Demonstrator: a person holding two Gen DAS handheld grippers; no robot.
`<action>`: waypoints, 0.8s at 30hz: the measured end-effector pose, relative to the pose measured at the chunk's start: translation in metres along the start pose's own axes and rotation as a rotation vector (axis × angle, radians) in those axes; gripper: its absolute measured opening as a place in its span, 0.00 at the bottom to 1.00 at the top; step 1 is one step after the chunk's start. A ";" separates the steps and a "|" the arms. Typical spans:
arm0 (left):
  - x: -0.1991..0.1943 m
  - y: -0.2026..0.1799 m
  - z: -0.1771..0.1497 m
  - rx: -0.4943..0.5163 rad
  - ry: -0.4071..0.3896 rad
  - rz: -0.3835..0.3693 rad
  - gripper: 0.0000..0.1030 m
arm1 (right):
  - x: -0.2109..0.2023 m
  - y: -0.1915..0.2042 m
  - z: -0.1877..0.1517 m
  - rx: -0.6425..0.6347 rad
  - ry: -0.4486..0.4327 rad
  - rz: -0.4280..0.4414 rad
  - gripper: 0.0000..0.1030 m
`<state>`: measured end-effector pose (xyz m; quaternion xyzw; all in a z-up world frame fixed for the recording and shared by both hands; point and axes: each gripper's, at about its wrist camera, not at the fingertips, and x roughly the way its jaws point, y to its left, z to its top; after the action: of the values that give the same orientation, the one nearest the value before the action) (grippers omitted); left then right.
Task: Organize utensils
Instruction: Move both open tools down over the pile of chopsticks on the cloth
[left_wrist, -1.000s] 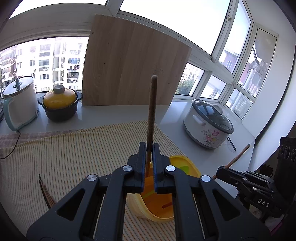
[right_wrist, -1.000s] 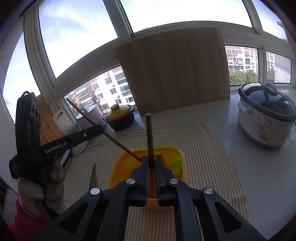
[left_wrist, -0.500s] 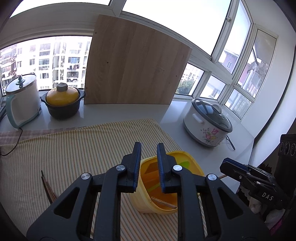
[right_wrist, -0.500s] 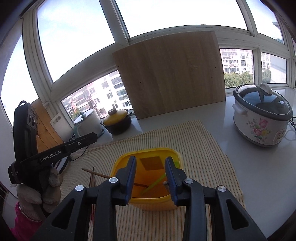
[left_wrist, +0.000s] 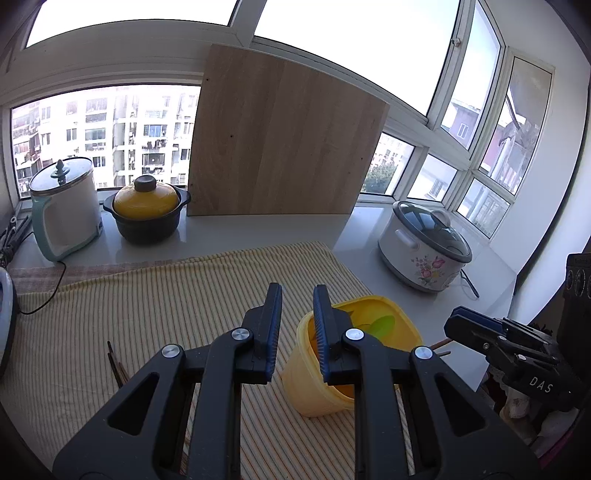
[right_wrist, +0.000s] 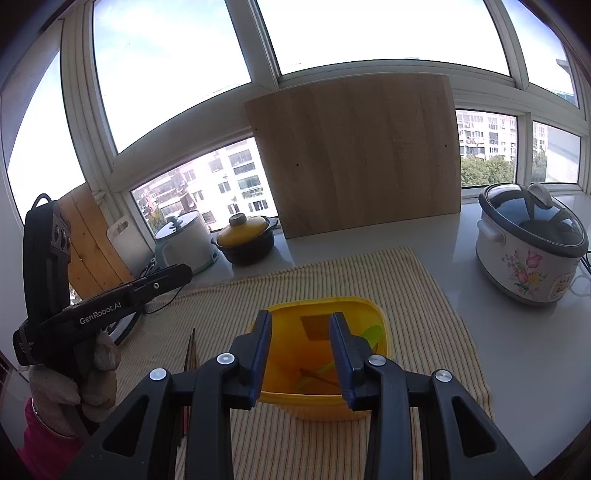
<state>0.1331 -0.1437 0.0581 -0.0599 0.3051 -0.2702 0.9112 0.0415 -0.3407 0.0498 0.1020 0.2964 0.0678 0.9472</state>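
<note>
Utensils (right_wrist: 325, 373) lie inside the yellow tub (right_wrist: 321, 402), which stands on the striped cloth (right_wrist: 424, 302) covering the bench (right_wrist: 517, 332); a green spoon (right_wrist: 373, 332) leans against its far wall and brown sticks rest on its bottom. More brown chopsticks (left_wrist: 116, 363) lie loose on the cloth left of the tub. The right gripper (right_wrist: 301, 354) hovers over the tub, fingers released with nothing between them. The left gripper (left_wrist: 295, 328) hangs just left of the tub, fingers likewise parted and empty.
</note>
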 end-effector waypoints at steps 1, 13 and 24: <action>-0.002 0.001 0.000 0.002 -0.003 0.004 0.15 | 0.001 0.002 0.000 -0.003 0.002 0.001 0.32; -0.022 0.026 -0.011 0.035 -0.011 0.096 0.22 | 0.006 0.035 -0.004 -0.066 -0.003 0.011 0.48; -0.028 0.122 -0.050 -0.083 0.096 0.238 0.33 | 0.040 0.089 -0.021 -0.183 0.084 0.092 0.49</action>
<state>0.1404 -0.0231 -0.0013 -0.0481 0.3642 -0.1499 0.9179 0.0563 -0.2432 0.0317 0.0255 0.3232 0.1423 0.9352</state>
